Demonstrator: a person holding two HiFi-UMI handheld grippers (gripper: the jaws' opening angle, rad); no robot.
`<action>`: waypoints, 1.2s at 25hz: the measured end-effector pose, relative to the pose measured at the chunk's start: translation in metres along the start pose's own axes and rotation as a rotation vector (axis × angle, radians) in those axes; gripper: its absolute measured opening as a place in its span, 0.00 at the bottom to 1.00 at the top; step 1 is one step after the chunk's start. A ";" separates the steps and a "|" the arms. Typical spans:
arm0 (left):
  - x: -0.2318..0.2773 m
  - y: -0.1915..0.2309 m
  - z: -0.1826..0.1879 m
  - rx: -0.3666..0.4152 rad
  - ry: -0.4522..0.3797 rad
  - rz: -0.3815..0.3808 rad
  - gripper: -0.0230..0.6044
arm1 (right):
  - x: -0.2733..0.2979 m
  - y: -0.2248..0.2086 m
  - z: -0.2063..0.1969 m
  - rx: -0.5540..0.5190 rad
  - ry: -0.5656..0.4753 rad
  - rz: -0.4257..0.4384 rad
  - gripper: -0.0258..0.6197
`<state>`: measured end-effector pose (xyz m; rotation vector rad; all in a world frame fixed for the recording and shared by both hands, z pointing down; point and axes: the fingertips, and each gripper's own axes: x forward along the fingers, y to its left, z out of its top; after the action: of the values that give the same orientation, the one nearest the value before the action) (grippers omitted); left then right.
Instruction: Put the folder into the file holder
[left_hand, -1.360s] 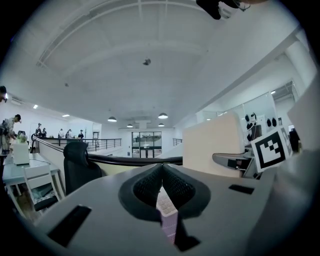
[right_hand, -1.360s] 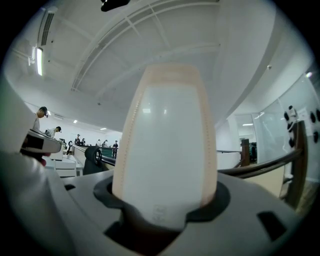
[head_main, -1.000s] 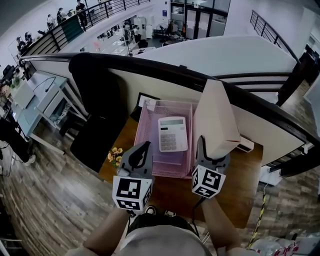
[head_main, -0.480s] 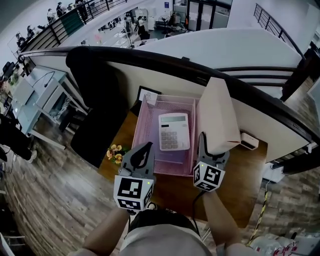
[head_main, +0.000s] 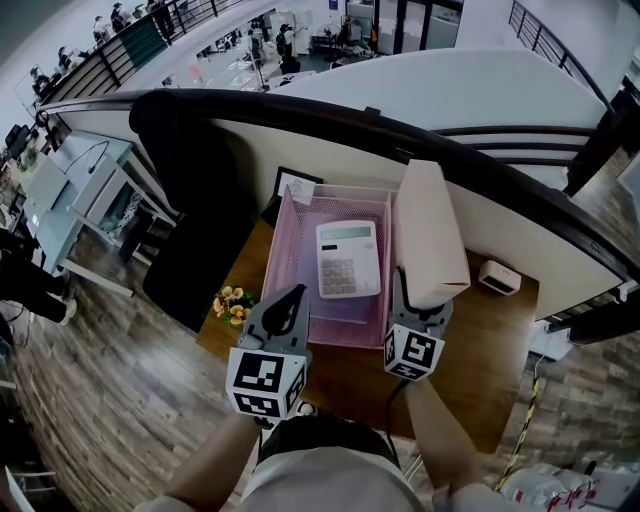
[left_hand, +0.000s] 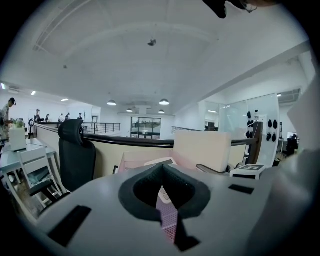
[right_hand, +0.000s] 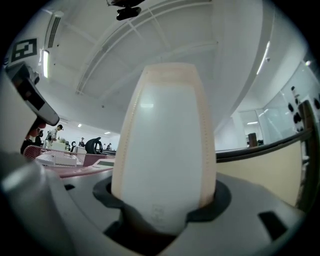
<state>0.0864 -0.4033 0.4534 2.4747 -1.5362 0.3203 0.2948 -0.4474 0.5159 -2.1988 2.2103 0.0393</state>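
A thick cream folder (head_main: 430, 235) stands upright over the desk, just right of the pink mesh file holder (head_main: 290, 262). My right gripper (head_main: 414, 306) is shut on the folder's lower end. In the right gripper view the folder (right_hand: 165, 160) fills the space between the jaws of the right gripper (right_hand: 162, 202). A white calculator (head_main: 347, 260) lies in the holder. My left gripper (head_main: 289, 300) hovers at the holder's front left corner, shut and empty. In its own view the left gripper (left_hand: 161, 172) points at the pink mesh.
The wooden desk (head_main: 470, 350) ends at a cream partition with a dark rail (head_main: 330, 125). Small yellow flowers (head_main: 231, 303) sit at the desk's left edge. A picture frame (head_main: 297, 186) stands behind the holder, a small white device (head_main: 497, 277) at the right, and a black chair (head_main: 185, 190) at the left.
The right gripper and the folder have edged slightly forward and stand a little straighter beside the holder. The left gripper has barely moved.
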 end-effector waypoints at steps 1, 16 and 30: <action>0.000 -0.001 0.000 0.001 0.001 -0.004 0.04 | 0.000 -0.001 0.002 0.007 -0.011 -0.005 0.55; -0.004 -0.004 -0.016 0.003 0.033 -0.008 0.04 | 0.001 -0.001 -0.050 -0.036 0.066 0.017 0.60; -0.013 -0.009 -0.037 0.002 0.088 -0.049 0.04 | -0.009 -0.002 -0.093 -0.061 0.315 0.019 0.71</action>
<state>0.0866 -0.3779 0.4842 2.4603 -1.4396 0.4176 0.2969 -0.4417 0.6094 -2.3585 2.4133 -0.2615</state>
